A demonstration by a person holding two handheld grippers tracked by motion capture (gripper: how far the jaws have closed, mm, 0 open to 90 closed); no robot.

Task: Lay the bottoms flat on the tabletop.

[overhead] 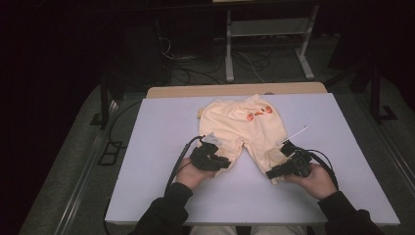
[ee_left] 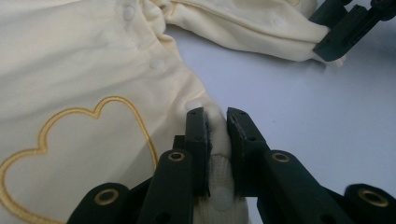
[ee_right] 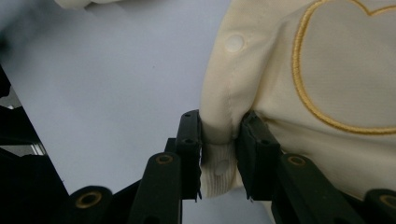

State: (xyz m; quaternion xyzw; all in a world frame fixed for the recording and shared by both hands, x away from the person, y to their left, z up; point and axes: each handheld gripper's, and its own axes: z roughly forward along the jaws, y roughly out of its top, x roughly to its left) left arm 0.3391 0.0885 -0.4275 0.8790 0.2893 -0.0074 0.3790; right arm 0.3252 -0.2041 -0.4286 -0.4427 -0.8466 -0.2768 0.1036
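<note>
A pale yellow pair of baby trousers [overhead: 242,125] lies flat in the middle of the white table [overhead: 161,147], waist away from me and legs toward me. My left gripper [overhead: 224,162] is shut on the cuff of the left leg; in the left gripper view the ribbed cuff with a snap [ee_left: 219,196] is pinched at the gripper [ee_left: 217,116]. My right gripper [overhead: 272,172] is shut on the other leg's cuff, and the right gripper view has the fabric [ee_right: 327,60] squeezed at the gripper [ee_right: 223,122]. The right gripper [ee_left: 348,28] also appears far off in the left gripper view.
A thin white strip [overhead: 297,132] lies on the table right of the trousers. Beyond the wooden far edge [overhead: 235,90] stand a metal frame [overhead: 266,29] and loose cables [overhead: 195,68] on a dark floor. Bare table surface spreads to both sides.
</note>
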